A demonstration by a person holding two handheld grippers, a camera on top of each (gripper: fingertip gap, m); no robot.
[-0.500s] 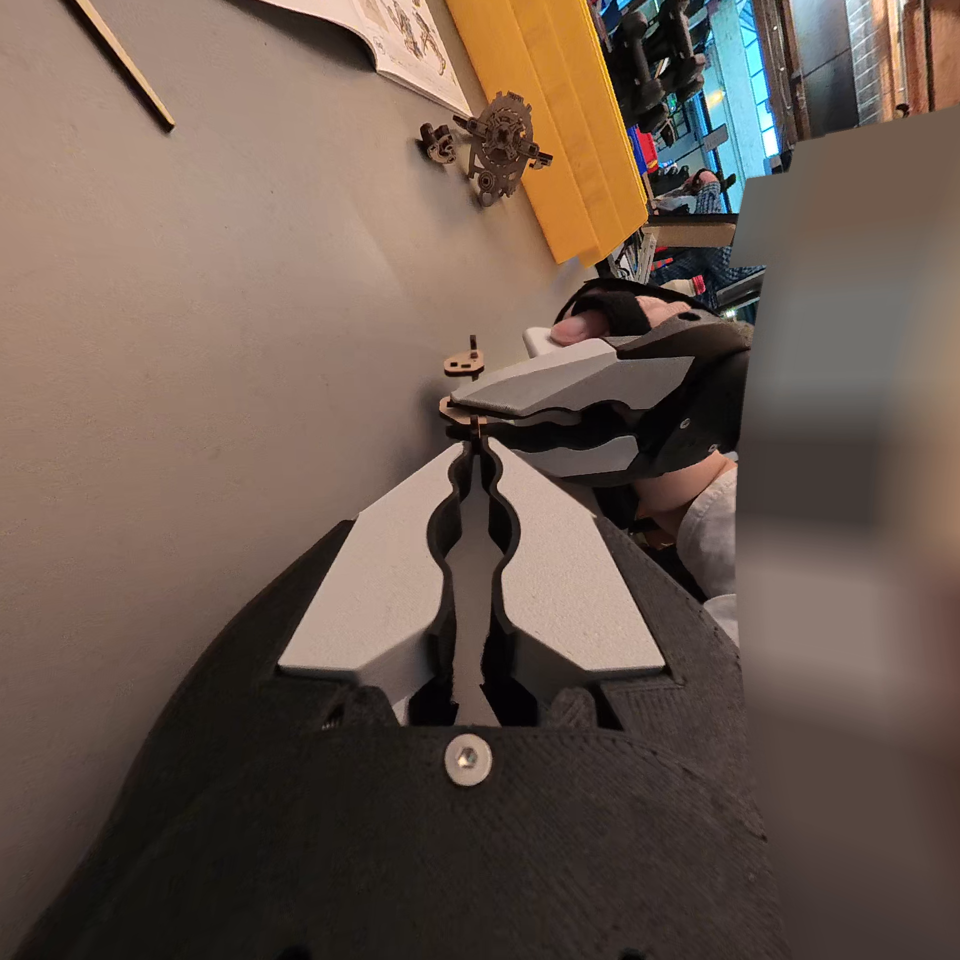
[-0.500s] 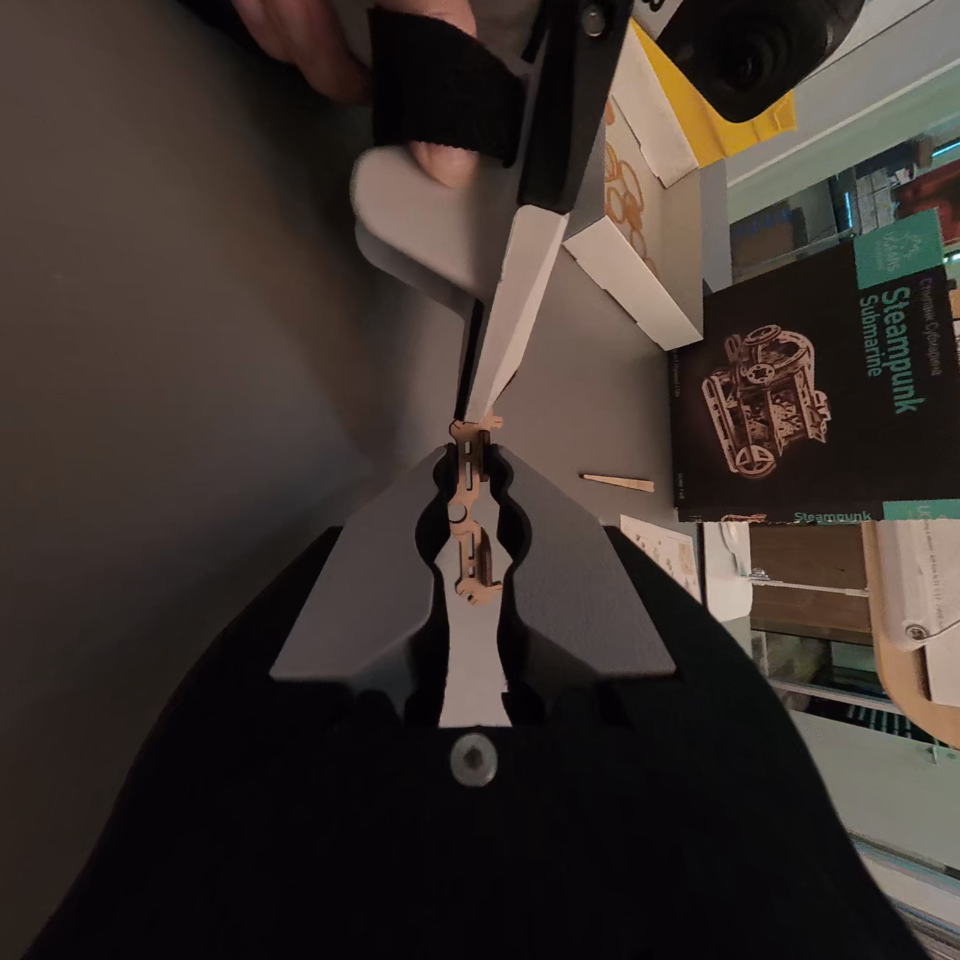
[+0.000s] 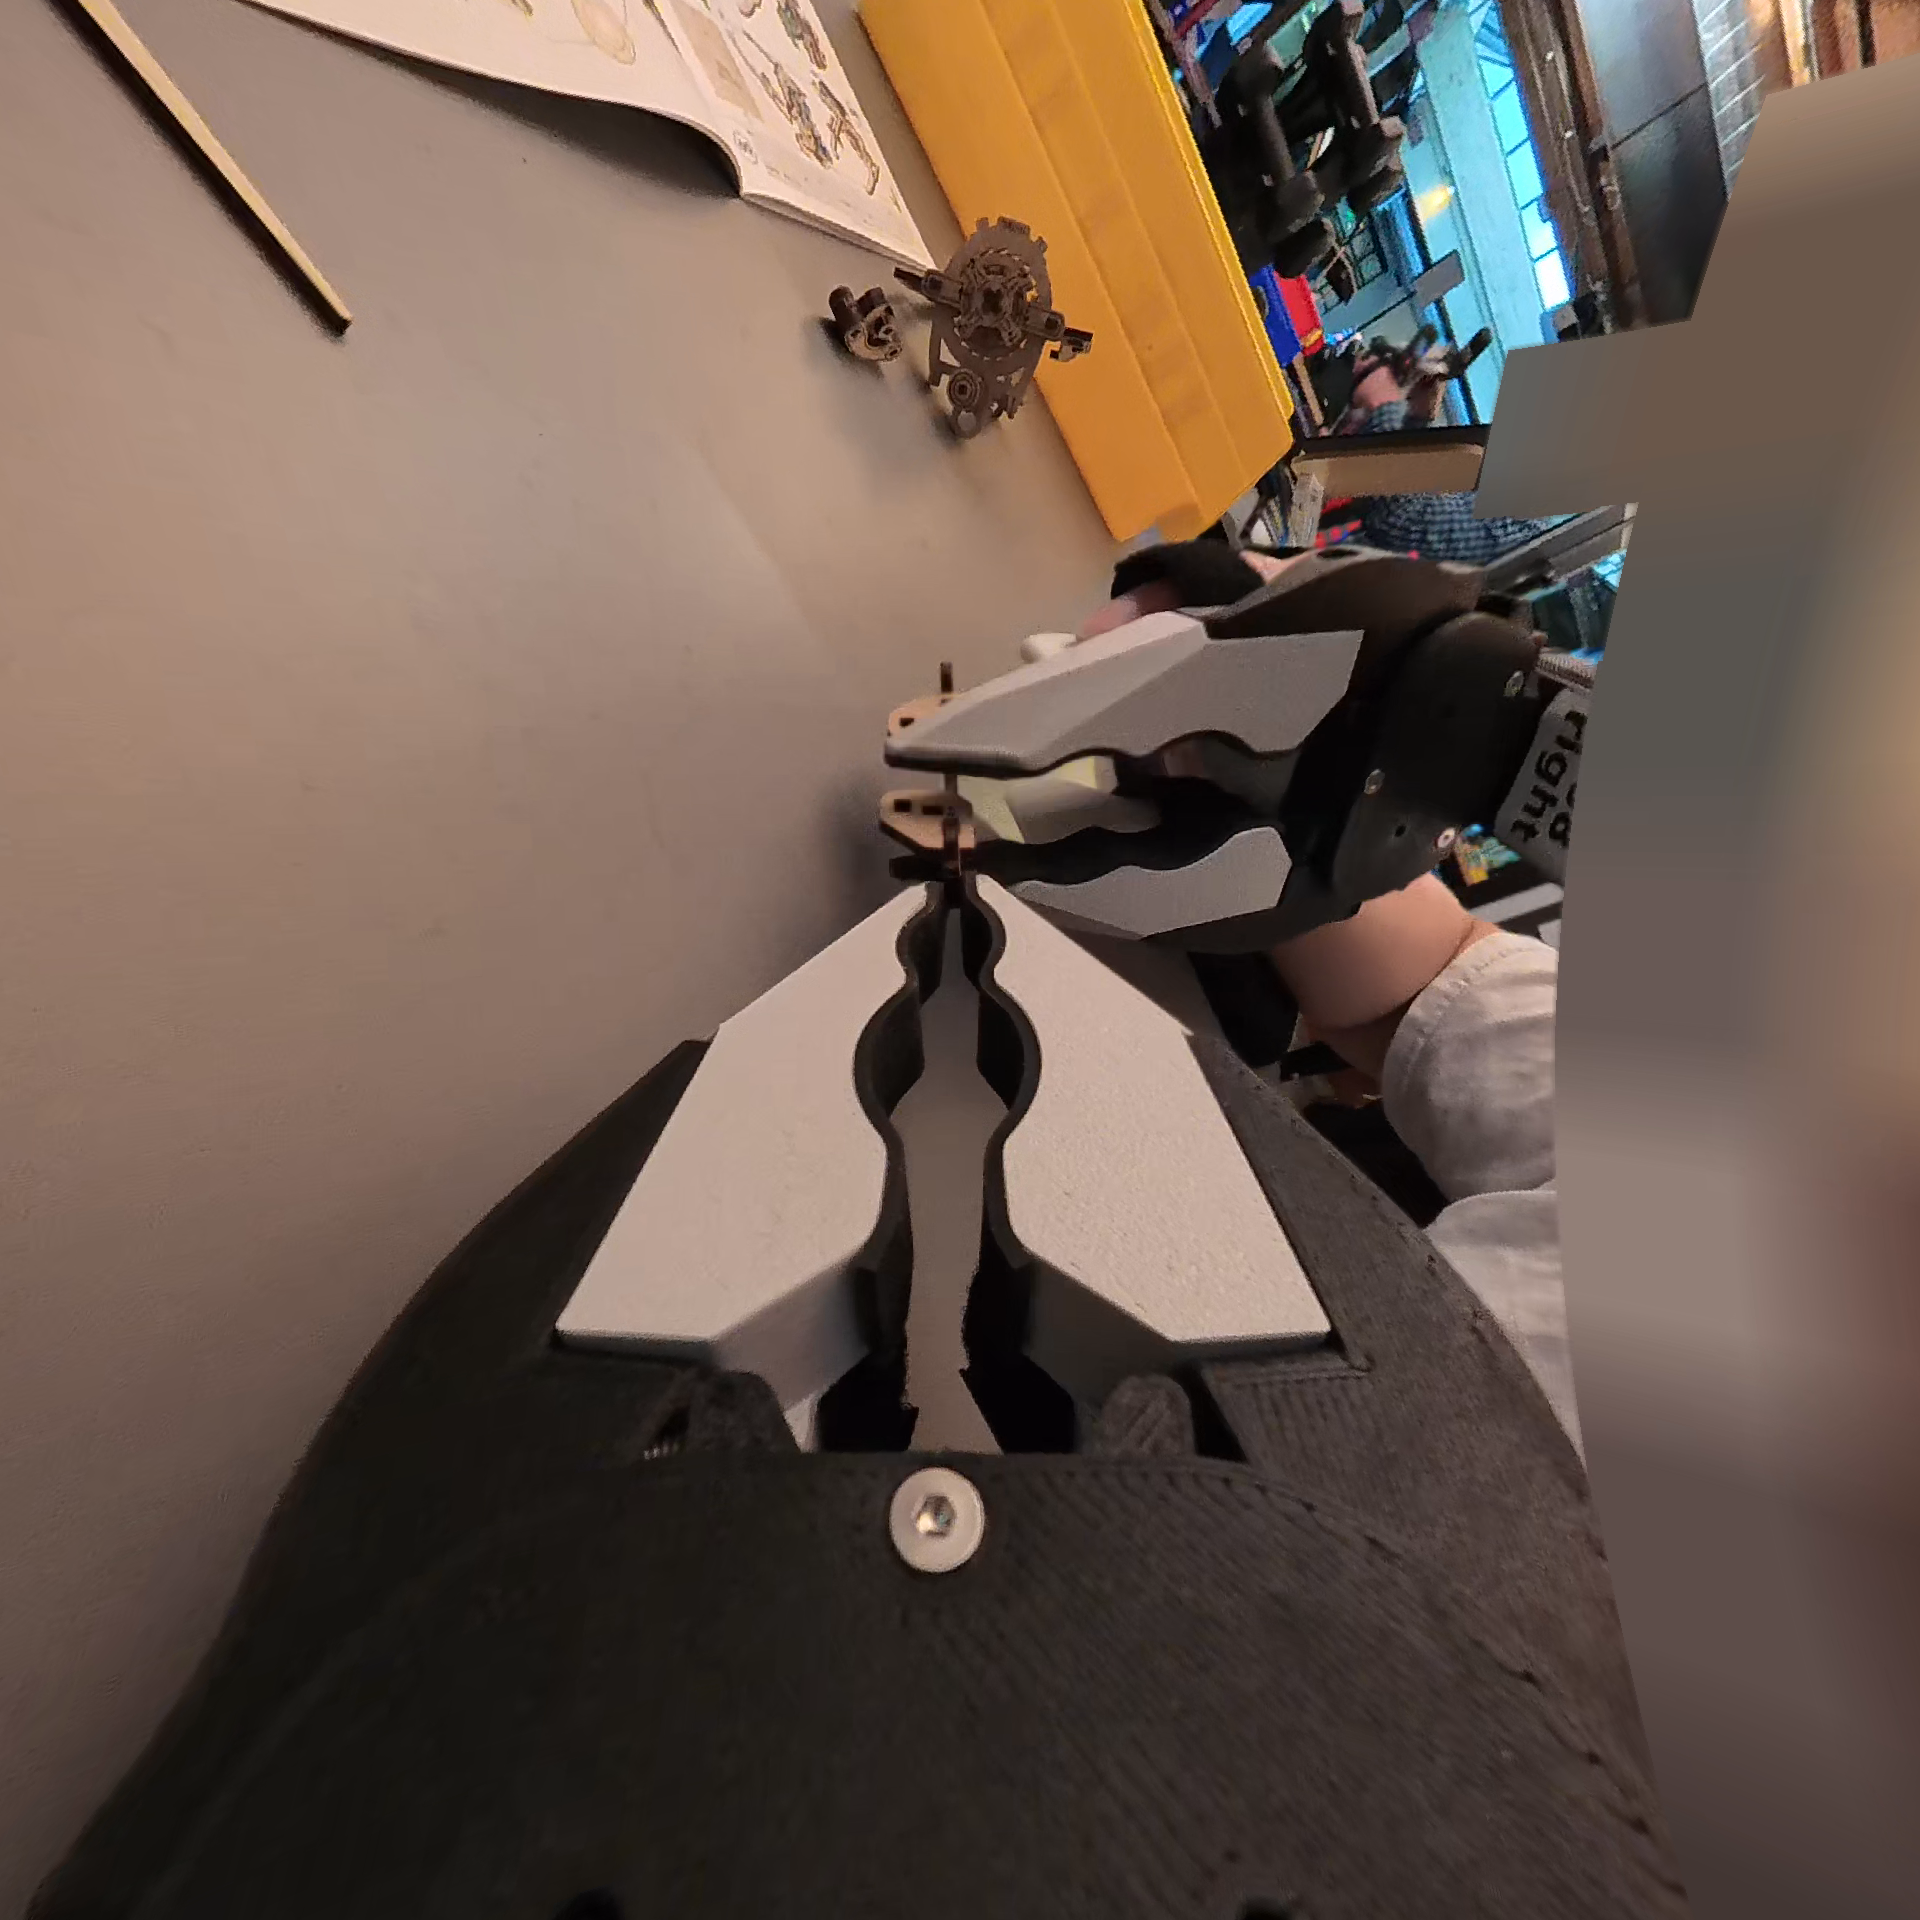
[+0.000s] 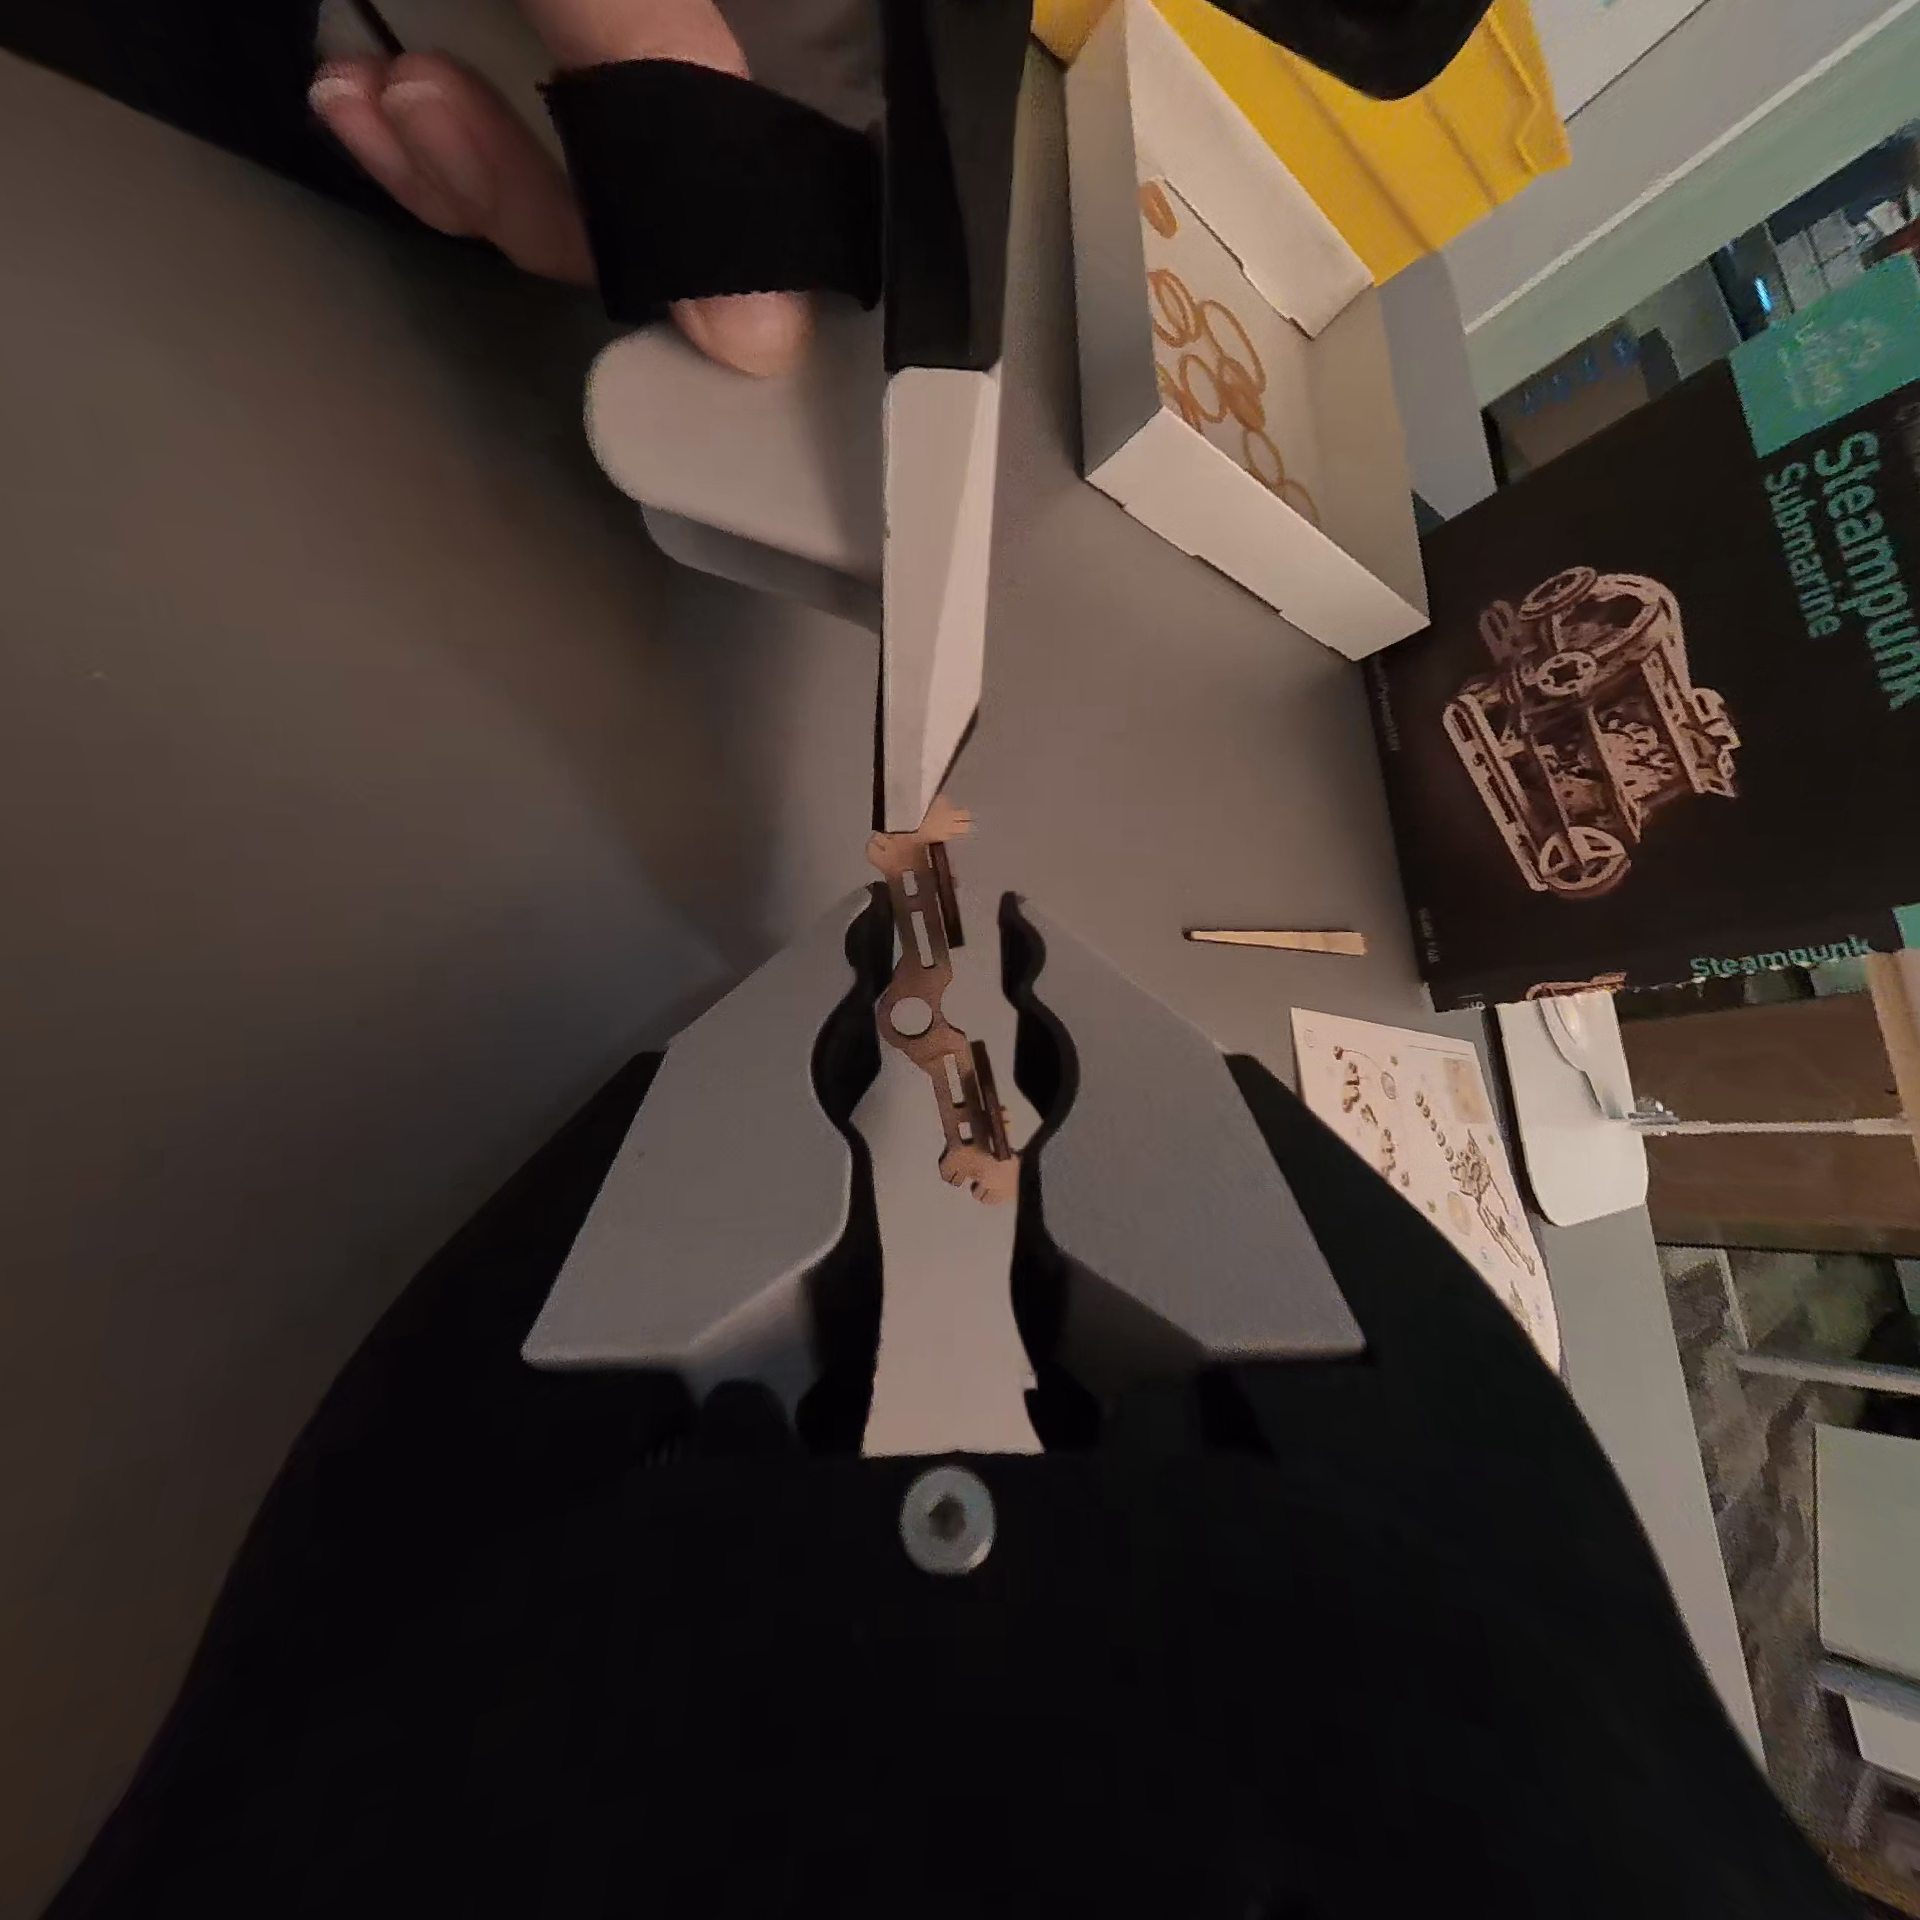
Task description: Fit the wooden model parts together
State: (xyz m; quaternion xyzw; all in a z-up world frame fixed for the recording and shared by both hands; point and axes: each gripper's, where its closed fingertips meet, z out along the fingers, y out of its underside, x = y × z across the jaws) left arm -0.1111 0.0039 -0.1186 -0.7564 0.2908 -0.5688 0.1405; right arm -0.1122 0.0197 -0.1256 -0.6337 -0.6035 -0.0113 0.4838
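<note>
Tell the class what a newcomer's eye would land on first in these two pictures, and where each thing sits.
First, the slotted wooden strip at the picture's centre, lying loose between the opened right tongs, its far end pinched by the left tongs, which are shut on it. Next, the yellow bin at the grey table's far edge, with a small wooden gear assembly standing just before it.

Grey tongs (image 3: 951, 894) on black bodies, tan slotted wooden strip (image 4: 940, 1023), yellow bin (image 3: 1132, 249), grey table (image 3: 468, 675)
</note>
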